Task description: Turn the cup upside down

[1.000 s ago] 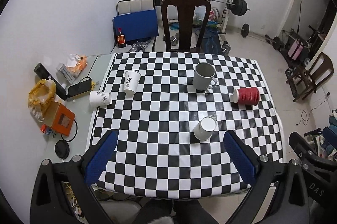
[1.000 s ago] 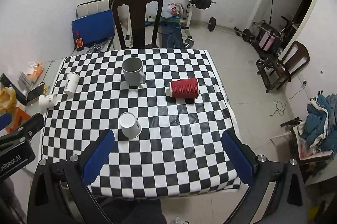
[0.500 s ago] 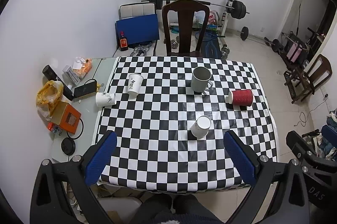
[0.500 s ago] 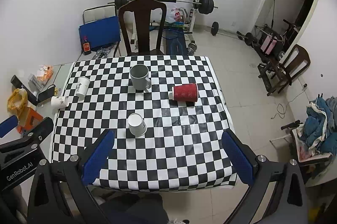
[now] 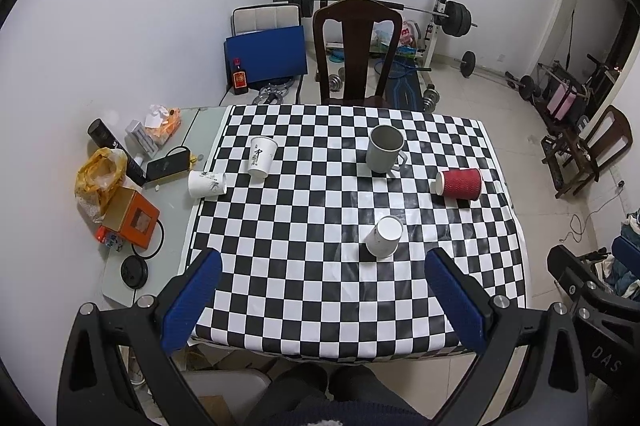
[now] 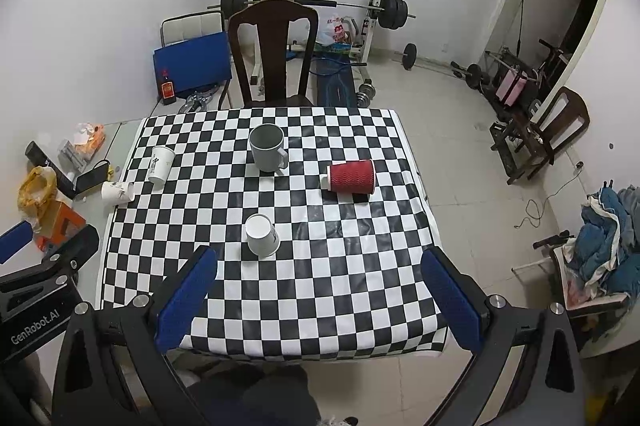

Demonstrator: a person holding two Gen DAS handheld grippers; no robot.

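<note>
Several cups are on the checkered table. A grey mug stands upright. A red ribbed paper cup lies on its side. A small white cup stands base up near the front. A printed white paper cup stands at the left, and another lies on its side at the cloth's left edge. My left gripper and right gripper are open, empty, and high above the table's near edge.
A dark wooden chair stands at the far side. Clutter sits on the bare left strip: an orange box, a yellow bag, a phone. Gym weights and a second chair stand on the floor beyond.
Both grippers have risen and pulled back from the table, so the table looks smaller and more floor shows. The cups have not moved. Both stay open.
</note>
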